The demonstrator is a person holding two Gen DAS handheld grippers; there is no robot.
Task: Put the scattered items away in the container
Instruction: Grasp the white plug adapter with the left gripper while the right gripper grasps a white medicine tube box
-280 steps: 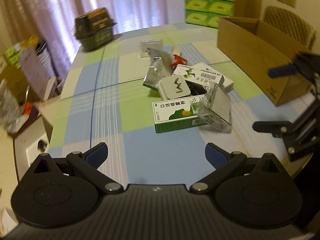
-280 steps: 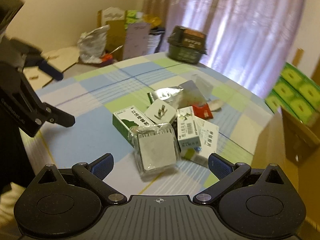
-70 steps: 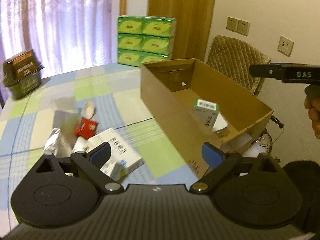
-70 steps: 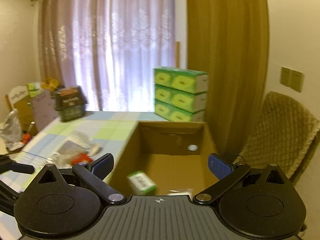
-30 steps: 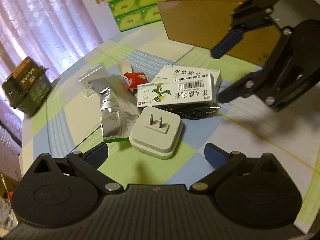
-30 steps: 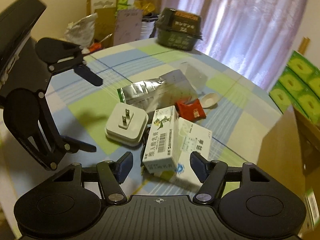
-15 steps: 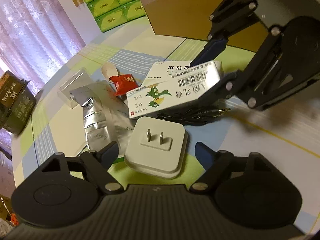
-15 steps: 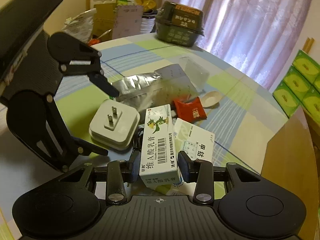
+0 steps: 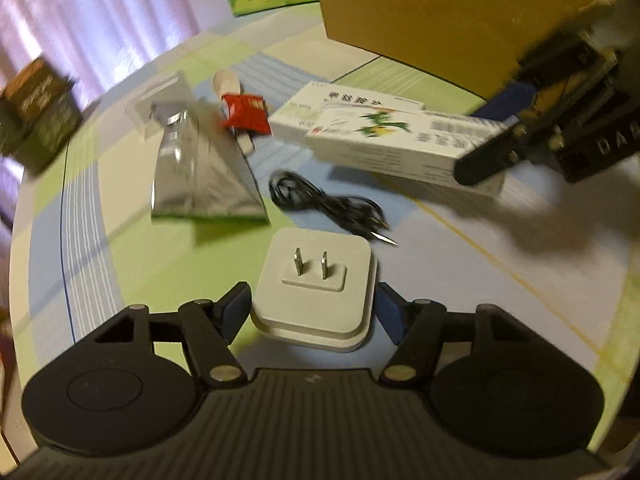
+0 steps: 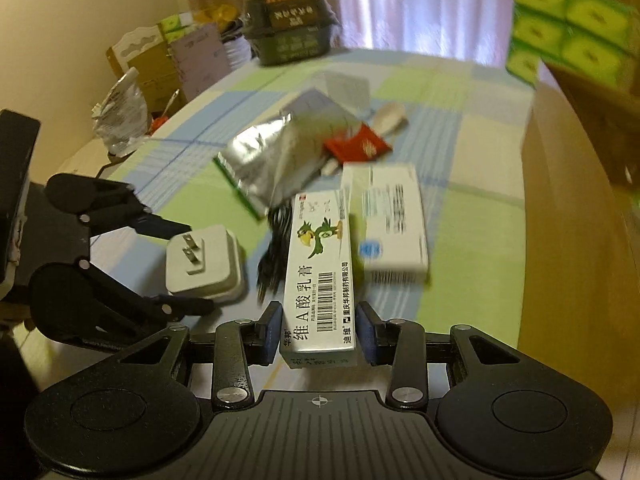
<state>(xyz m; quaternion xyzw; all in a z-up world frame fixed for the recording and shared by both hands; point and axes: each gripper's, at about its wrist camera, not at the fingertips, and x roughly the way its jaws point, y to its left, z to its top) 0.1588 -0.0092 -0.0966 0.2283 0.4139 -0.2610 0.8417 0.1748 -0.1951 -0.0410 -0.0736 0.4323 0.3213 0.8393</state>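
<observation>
The right gripper (image 10: 319, 330) has its blue-padded fingers (image 10: 271, 330) pinching the near end of a long white ointment box (image 10: 320, 276) printed with a green bird and a barcode; the box juts straight forward and, in the left wrist view, hangs clear of the worktop (image 9: 168, 256) with a shadow under it. The left gripper (image 9: 312, 310) has its fingers (image 9: 236, 308) closed in against the two sides of a white plug adapter (image 9: 316, 292) — the pads look to be touching it, and the adapter lies flat with its two prongs pointing up.

Just beyond the adapter lies a coiled black cable (image 9: 320, 204), its metal jack pointing toward the adapter. Beside the held box, lower down on the cloth, rests a second white medicine box (image 10: 390, 220), blurred. Further out sit a silver foil pouch (image 9: 200, 176) with a green bottom edge, a small red packet (image 9: 245, 114) touching it, and a pale plastic spoon (image 10: 386, 116) partly under the packet. A clear flat packet (image 10: 346, 86) lies behind the pouch.

The cardboard box (image 9: 432, 20) — the container — stands at the far right edge of the checked worktop, well apart from both held items; only its outer wall shows. At the far end of the worktop is a dark lidded food tub (image 10: 290, 24), and stacked green tissue packs (image 10: 568, 24) rise behind the cardboard box.
</observation>
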